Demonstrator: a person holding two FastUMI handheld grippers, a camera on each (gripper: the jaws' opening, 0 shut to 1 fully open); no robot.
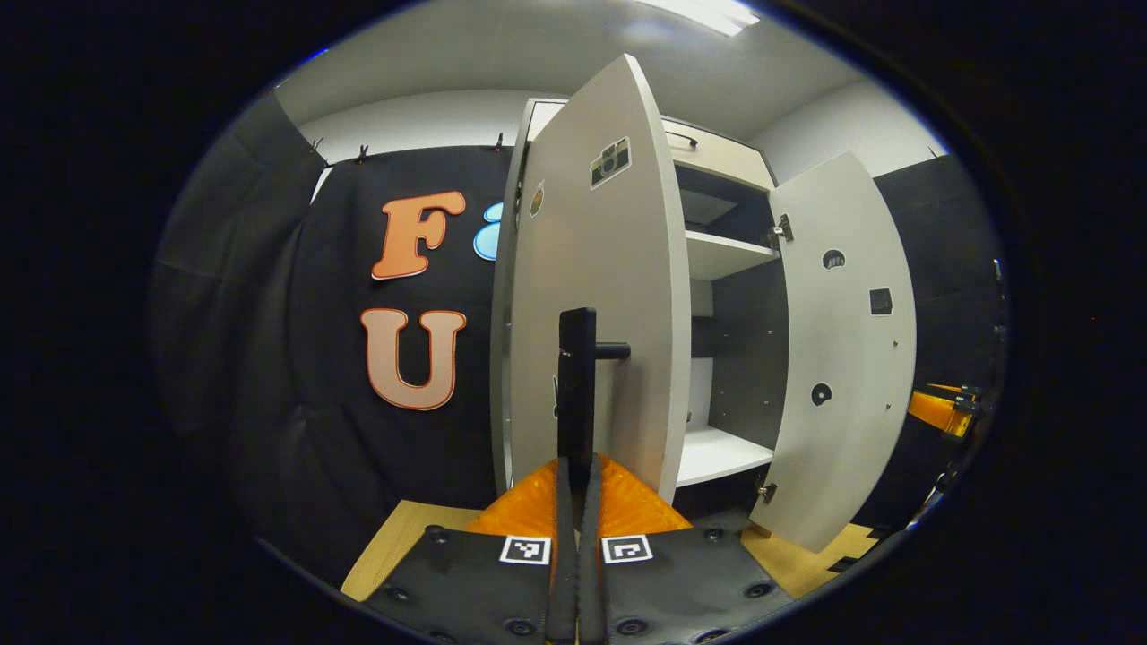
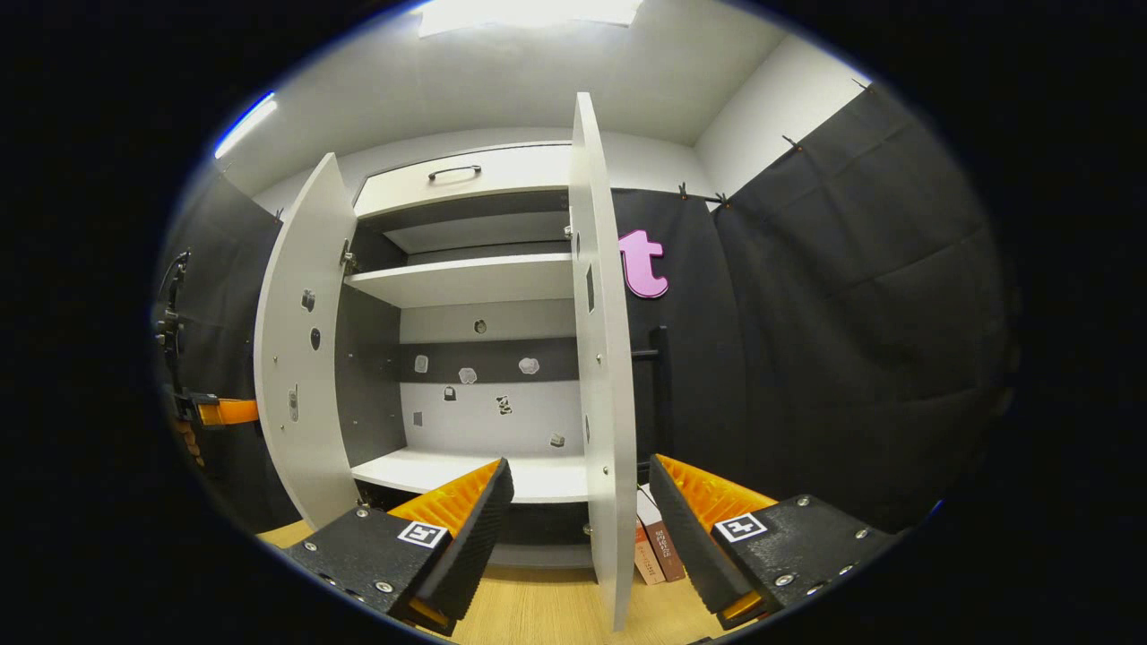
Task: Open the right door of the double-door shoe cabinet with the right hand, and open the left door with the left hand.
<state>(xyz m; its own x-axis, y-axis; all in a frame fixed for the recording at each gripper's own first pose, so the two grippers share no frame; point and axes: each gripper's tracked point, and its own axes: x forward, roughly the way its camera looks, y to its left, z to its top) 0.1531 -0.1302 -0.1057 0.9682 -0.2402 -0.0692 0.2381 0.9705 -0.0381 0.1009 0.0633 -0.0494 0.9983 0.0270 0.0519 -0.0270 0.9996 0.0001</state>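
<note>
Black cloth walls the booth behind the shoe cabinet (image 2: 466, 269), both doors swung wide: the left gripper (image 1: 576, 484) jaws are clamped on the left door's handle (image 1: 576, 385), the right gripper (image 2: 578, 528) jaws gape astride the right door (image 2: 599, 358) edge, so little remains.

Looked like a staged recording booth to me, not a home: black cloth (image 2: 851, 296) was clipped along white walls (image 2: 771, 98), strip lights (image 1: 708, 13) ran overhead, and a lone shoe cabinet (image 2: 466, 278) stood on a wood floor (image 2: 538, 609).
</note>
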